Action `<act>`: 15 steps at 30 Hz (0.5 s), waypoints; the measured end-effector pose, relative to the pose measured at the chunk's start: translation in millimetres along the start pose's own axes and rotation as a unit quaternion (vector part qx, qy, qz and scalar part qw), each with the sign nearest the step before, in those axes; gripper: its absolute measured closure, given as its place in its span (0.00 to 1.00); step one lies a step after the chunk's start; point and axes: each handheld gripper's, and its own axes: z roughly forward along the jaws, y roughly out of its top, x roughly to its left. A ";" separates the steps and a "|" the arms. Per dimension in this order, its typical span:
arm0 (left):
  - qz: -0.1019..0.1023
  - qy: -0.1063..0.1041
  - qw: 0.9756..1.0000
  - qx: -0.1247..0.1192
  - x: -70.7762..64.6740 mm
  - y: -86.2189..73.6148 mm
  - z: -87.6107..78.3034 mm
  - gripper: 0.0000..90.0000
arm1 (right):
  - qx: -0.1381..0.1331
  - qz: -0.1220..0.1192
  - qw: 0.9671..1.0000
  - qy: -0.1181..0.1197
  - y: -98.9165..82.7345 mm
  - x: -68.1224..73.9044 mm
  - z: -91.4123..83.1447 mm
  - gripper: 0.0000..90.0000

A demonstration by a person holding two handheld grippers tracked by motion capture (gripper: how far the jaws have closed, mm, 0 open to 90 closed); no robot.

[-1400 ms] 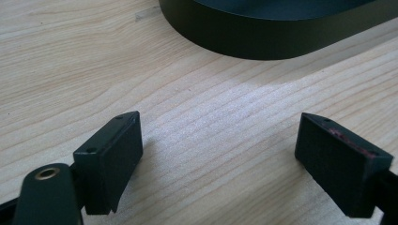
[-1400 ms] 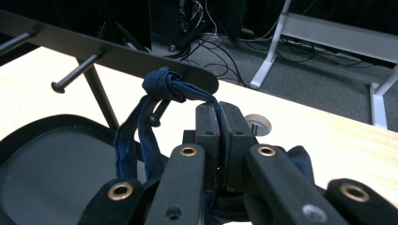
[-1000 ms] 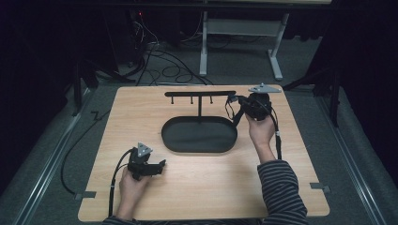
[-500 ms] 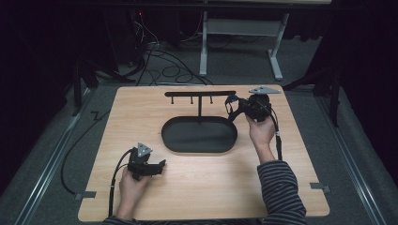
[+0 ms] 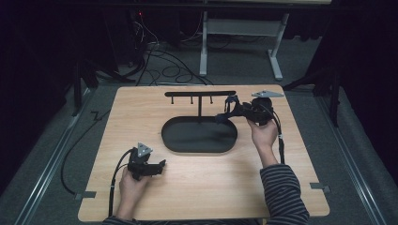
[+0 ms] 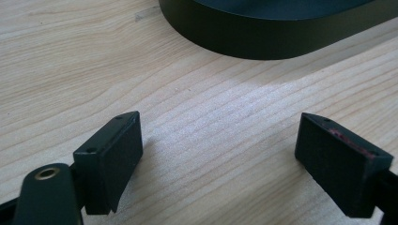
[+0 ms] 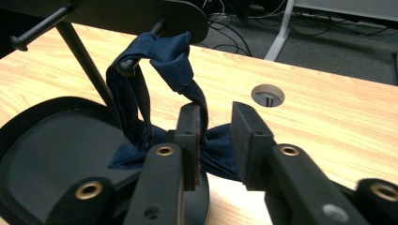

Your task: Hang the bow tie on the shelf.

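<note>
While on its peg [image 7: 126, 67], blue cloth [image 7: 162, 51] beside right gripper [image 7: 216, 123] fingers narrowly apart; left gripper [image 6: 220, 154] fingers wide

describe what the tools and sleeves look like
Both tools are black with blocky black jaws on arms with brass rivets. The left tool and right tool each carry a grey triangular plate and trail a black cable. The right sleeve is dark with thin light stripes.
</note>
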 end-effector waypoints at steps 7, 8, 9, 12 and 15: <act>0.000 0.000 1.000 0.000 0.0 0.0 0.0 0.17 | -0.008 0.000 1.000 0.008 1.0 -1.4 -7.6 0.71; 0.000 0.000 1.000 0.000 0.0 0.0 0.0 0.17 | -0.008 0.000 1.000 0.008 1.0 -1.4 -7.6 0.71; 0.000 0.000 1.000 0.000 0.0 0.0 0.0 0.17 | -0.012 0.000 1.000 0.010 1.1 -1.7 -10.2 0.69; 0.000 0.000 1.000 0.000 0.0 0.0 0.0 0.17 | -0.021 -0.002 1.000 0.014 0.5 -1.6 -13.9 0.68; 0.000 0.000 1.000 0.000 0.0 0.0 0.0 0.17 | -0.020 -0.005 1.000 0.015 -1.3 -1.8 -15.3 0.67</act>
